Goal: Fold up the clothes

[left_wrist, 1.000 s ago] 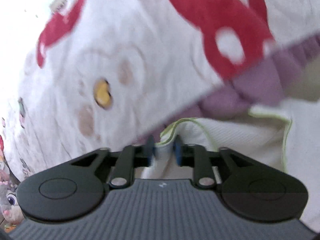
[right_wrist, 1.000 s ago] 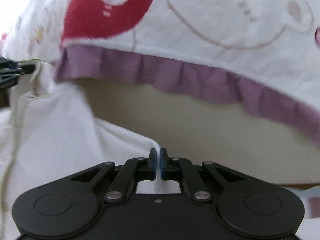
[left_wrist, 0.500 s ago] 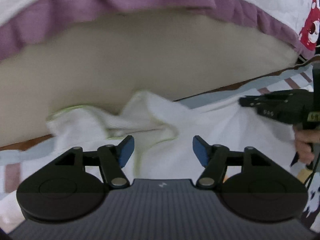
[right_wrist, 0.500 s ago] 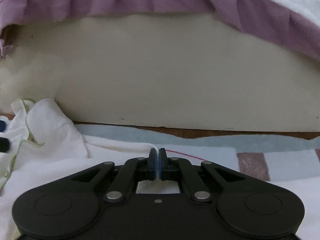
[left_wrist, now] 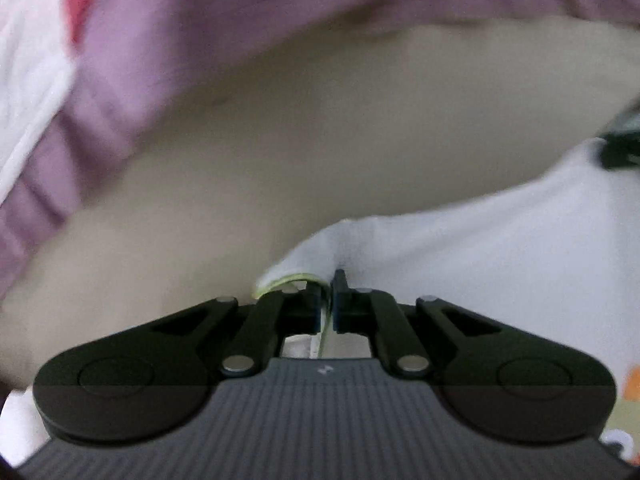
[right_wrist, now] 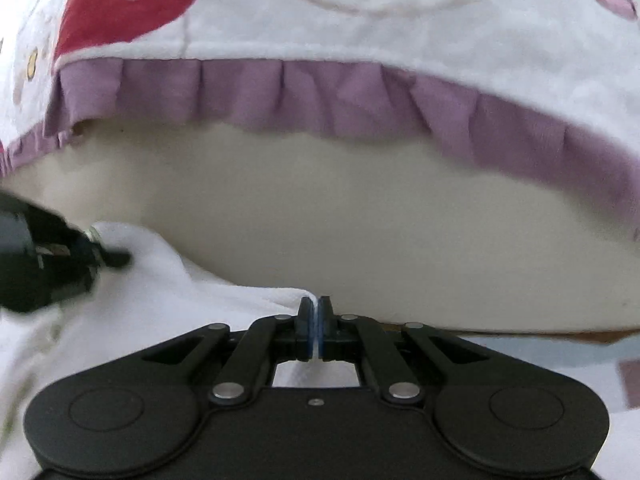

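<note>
A white garment [left_wrist: 480,248] with thin yellow-green trim hangs between both grippers. My left gripper [left_wrist: 329,300] is shut on a trimmed edge of it. My right gripper [right_wrist: 318,320] is shut on another edge of the same white garment [right_wrist: 160,300]. The left gripper also shows in the right wrist view [right_wrist: 48,260] at the far left, pinching the cloth. The right gripper shows in the left wrist view [left_wrist: 620,148] at the far right edge.
A beige mattress side [right_wrist: 360,232] fills the middle ahead. Above it hangs a white quilt with red cartoon prints [right_wrist: 360,8] and a purple ruffle [right_wrist: 320,96]. A striped blue and brown mat [right_wrist: 580,352] lies below at the right.
My left gripper was open half a second ago and has closed on the garment's trimmed edge. Both grippers have risen, lifting the garment in front of the mattress side.
</note>
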Demonstrator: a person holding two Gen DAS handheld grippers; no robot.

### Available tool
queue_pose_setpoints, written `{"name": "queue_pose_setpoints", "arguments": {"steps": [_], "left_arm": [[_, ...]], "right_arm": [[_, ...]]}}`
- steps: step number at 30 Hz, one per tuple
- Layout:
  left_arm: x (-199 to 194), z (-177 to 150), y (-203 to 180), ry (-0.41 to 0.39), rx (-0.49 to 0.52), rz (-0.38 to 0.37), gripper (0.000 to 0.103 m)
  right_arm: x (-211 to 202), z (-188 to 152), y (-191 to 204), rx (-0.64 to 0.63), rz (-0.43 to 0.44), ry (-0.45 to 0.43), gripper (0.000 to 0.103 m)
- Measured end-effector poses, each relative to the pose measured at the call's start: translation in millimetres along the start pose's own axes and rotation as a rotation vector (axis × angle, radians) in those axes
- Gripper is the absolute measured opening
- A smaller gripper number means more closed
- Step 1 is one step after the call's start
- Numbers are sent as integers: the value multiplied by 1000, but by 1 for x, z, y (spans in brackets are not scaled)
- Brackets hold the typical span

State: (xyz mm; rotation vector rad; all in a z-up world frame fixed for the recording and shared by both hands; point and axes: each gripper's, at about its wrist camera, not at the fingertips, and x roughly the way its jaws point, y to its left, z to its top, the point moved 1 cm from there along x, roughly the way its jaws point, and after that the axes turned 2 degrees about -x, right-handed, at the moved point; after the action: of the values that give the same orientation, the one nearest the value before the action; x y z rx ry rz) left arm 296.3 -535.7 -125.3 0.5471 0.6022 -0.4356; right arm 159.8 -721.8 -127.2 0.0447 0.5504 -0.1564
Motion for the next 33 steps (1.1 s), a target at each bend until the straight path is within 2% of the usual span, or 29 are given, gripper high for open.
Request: {"name": "queue_pose_setpoints", "arguments": {"steps": [3, 5, 6, 7, 9, 11, 16, 22, 23, 26, 28, 30, 33], "left_arm": [[17, -3, 9, 99, -73, 46, 6], [21, -8, 4, 123, -72, 72, 9], [19, -11, 0, 122, -58, 86, 9], [15, -12, -6, 115, -37, 99, 9], [5, -15, -15, 100, -10, 114, 12], [-15, -17, -16, 77, -77, 36, 14], [-77, -30, -23, 15, -172, -271, 14], [-123, -65, -56, 61, -38, -430, 14], [-124, -71, -55, 71, -27, -448, 14], [-120, -86, -52, 108, 3, -491, 24], [-117, -96, -52, 135, 9, -509, 25], [-118, -101, -51, 169, -12, -526, 25], [-110, -102, -45, 228, -62, -551, 25]], "right_arm": [[-4, 2, -3, -17, -190, 74, 9], [-13, 5, -17, 16, -224, 148, 12], [-21, 6, -26, 49, -224, 171, 19], [-35, 5, -38, 100, -224, 177, 34], [-57, -11, -61, 172, -269, 194, 50], [-78, -26, -84, 245, -315, 210, 50], [-133, -66, -141, 427, -427, 249, 52], [-196, -113, -209, 652, -548, 290, 56], [-194, -121, -218, 712, -520, 275, 56], [-190, -145, -247, 889, -431, 228, 56], [-185, -159, -263, 988, -375, 202, 56], [-165, -158, -257, 951, -374, 218, 56], [-143, -154, -249, 839, -426, 220, 57]]}}
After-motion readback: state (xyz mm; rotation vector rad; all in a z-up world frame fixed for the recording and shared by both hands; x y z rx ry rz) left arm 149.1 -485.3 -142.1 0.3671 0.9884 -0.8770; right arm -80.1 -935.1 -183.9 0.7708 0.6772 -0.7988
